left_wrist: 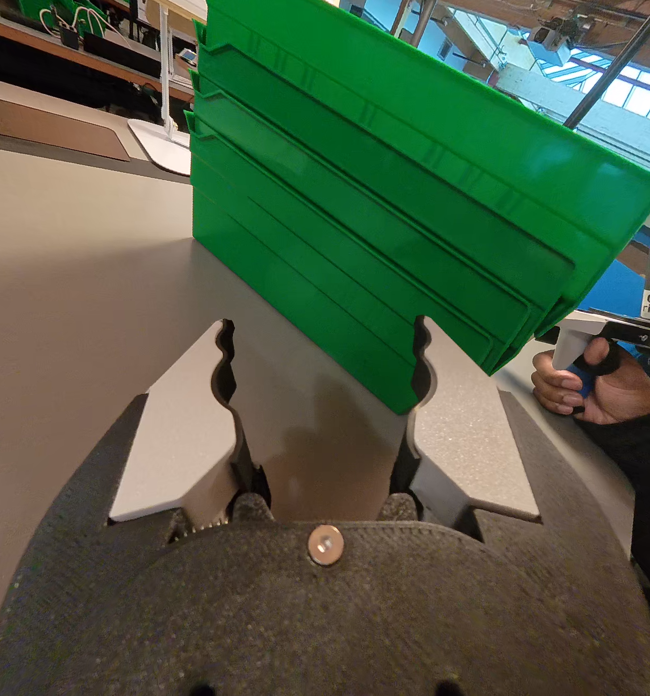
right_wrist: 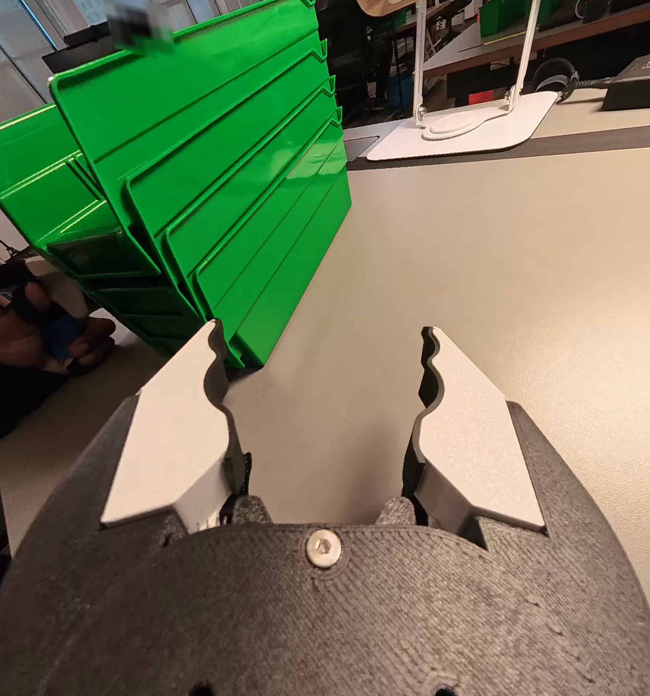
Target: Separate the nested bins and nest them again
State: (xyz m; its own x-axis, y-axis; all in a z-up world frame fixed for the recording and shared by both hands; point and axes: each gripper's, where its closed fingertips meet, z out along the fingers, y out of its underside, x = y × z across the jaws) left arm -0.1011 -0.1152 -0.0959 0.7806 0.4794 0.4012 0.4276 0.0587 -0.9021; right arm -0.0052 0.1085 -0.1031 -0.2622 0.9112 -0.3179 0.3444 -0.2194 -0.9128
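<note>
**A:** Start at the grippers. What are they doing?

**B:** The left gripper (left_wrist: 323,361) has its jaws spread wide with nothing between them but bare tabletop (left_wrist: 71,263). Its right fingertip (left_wrist: 425,339) overlaps the lower side of the stack of green bins (left_wrist: 353,188) in the picture; whether it touches I cannot tell. The right gripper (right_wrist: 321,361) is spread wide too and holds nothing. Its left fingertip (right_wrist: 212,339) sits just beside the stack's near bottom corner.

**A:** And the bins themselves?

**B:** They stand on the tabletop between the two grippers, one gripper on each side. All are nested, one inside the next, with the rims stepped one above another. I count about four rims, though the exact number is hard to fix. They are glossy green plastic with a raised lip round each rim and, at one end, a sloped open front (right_wrist: 101,256). The stack looks tilted in both views, but with these wide-angle cameras I can't say whether it truly leans.

**A:** So which step is this?

**B:** I judge it the start of separation: nothing is lifted out yet. Next, one gripper should close on the top bin's rim while the other steadies the lower ones, then pull straight along the nesting direction.

**A:** Risks?

**B:** Smooth plastic walls may stick together, so two bins could come up at once, or the stack could topple.

**A:** Anything else about?

**B:** A white stand base (right_wrist: 466,128) lies farther back on the tabletop, well apart from the stack.
</note>
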